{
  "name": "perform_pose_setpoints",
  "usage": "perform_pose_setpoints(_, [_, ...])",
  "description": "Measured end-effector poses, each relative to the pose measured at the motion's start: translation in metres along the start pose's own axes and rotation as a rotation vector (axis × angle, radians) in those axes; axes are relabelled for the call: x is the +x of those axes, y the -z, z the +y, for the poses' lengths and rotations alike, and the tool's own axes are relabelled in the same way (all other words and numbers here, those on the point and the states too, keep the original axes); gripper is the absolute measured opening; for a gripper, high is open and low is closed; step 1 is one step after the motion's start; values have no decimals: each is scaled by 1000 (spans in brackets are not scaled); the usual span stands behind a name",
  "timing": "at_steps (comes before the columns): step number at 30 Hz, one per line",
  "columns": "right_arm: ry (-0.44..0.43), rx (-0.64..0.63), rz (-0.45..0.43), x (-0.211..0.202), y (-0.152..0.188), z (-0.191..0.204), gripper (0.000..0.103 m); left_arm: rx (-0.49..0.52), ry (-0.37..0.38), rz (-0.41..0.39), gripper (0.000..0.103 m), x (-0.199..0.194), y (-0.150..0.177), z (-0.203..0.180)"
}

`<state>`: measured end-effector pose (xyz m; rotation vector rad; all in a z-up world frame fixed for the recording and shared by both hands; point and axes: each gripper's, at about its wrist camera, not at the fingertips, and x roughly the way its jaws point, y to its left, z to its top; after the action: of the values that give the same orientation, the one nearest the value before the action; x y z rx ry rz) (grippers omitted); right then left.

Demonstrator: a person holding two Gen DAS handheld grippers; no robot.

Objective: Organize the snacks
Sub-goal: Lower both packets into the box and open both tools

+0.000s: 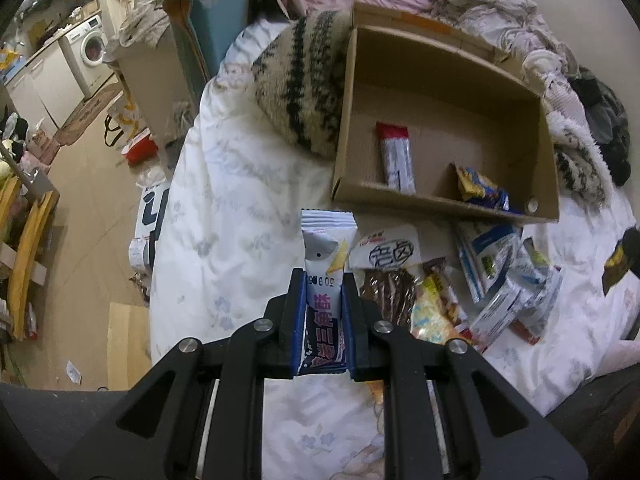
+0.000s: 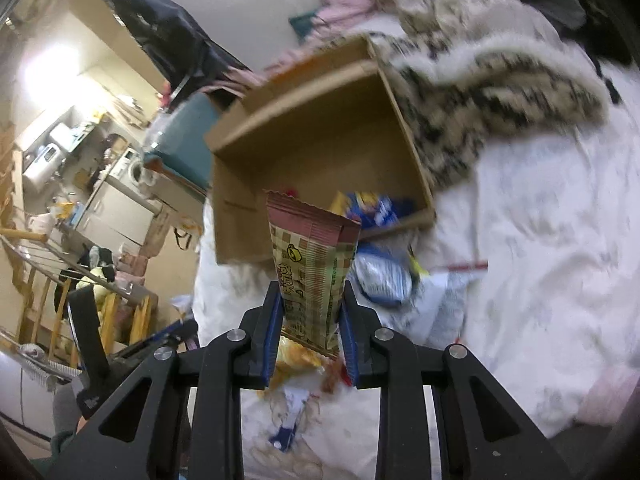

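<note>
While clamped, left tongs (image 1: 323, 280) grip white packet (image 1: 326, 256), right tongs (image 2: 311, 300) checkered packet (image 2: 314, 268)

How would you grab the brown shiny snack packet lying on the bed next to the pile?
Probably by its free upper end. The brown packet lies flat on the white quilt, with a yellow packet crowding its lower right side. Come straight down from above, jaws across its narrow width, since it is long and slim and lies too flat for a sideways pinch.

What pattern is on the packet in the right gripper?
A checked pattern of red-brown, cream and green on the packet, clearest in the right wrist view.
</note>
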<state>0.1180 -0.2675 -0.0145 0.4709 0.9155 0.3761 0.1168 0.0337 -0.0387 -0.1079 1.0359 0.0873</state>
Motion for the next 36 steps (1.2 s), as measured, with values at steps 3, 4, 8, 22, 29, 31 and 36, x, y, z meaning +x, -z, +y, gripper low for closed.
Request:
perform_pose_setpoints(3, [-24,-7,-25,-4,-15,3,28,-19,28,-15,13,-6,-14,2])
perform_pose_setpoints(4, [-30,-6,-30,-3,-21,4,28,-21,33,-26,13,-9,-20,2])
perform_pose_setpoints(8, [-28,-12,-38,4,-43,1,28,-5,58,-60,13,-18,-46,-4])
perform_pose_setpoints(22, [-5,-35,80,80,-97,-18,28,132,120,-77,14,26,-117,-53])
perform_pose_setpoints(29, [-8,-55,168,119,-95,-19,28,105,170,-45,14,65,-110,-60])
perform_pose_setpoints(31, [-14,-56,198,131,-92,-20,28,106,171,-25,14,73,-108,-61])
perform_pose_setpoints(36, [-10,-66,233,144,-85,-15,28,109,180,-10,14,76,-103,-64])
